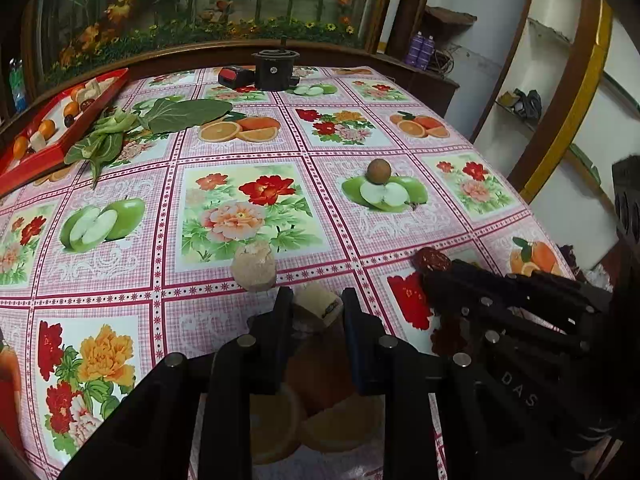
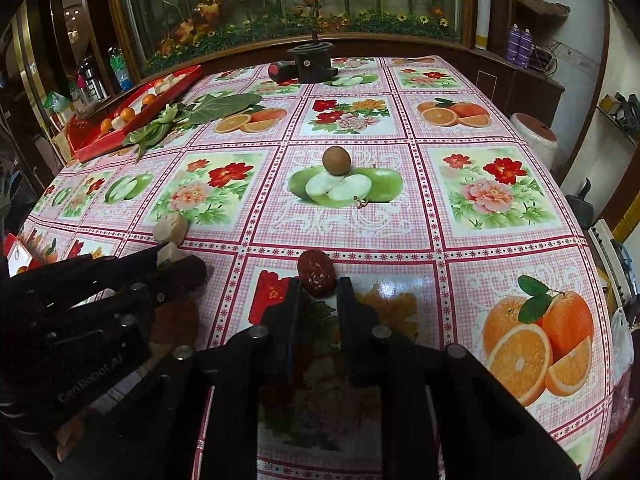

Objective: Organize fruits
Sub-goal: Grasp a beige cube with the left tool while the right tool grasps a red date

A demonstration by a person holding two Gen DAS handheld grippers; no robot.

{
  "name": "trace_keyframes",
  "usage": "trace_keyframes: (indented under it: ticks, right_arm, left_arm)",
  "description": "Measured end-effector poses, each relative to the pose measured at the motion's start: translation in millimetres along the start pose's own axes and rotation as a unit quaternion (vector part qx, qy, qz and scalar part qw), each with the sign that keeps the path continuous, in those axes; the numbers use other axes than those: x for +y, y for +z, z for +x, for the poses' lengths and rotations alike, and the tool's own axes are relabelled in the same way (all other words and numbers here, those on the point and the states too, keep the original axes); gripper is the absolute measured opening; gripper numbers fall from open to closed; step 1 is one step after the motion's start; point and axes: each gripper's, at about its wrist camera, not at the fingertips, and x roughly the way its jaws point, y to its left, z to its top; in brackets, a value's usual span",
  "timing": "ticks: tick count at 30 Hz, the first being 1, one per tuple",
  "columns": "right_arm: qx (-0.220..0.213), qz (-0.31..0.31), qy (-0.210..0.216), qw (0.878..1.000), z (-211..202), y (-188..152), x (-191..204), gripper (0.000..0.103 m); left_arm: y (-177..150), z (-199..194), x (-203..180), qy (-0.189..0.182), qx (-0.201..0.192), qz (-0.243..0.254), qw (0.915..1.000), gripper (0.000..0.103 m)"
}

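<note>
Fruits already sorted lie in the red tray (image 1: 48,148) at ten o'clock, far across the table (image 1: 248,292) from both tools. Left gripper (image 1: 318,304) is clamped on a beige block (image 1: 320,306); right gripper (image 2: 318,284) pinches a dark date (image 2: 317,274), long axis pointing away. Left hand sits nearer the tray. A second block (image 1: 254,266) and, possibly, a longan (image 1: 379,171) wait loose at twelve.

Black grinder (image 2: 311,61) on floral tablecloth (image 2: 472,236)
</note>
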Motion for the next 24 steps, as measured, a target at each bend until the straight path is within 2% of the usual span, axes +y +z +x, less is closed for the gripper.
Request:
trace_keyframes:
  ticks: [12,24]
  right_arm:
    - [0.004,-0.024,0.000,1.000,-4,-3,12,0.019]
    - [-0.008,-0.039,0.004,0.999,-56,-38,31,0.019]
  left_arm:
    - [-25,-42,6,0.019,0.007,-0.012,0.9997,0.024]
    - [-56,-87,5,0.017,-0.010,-0.022,0.9996,0.024]
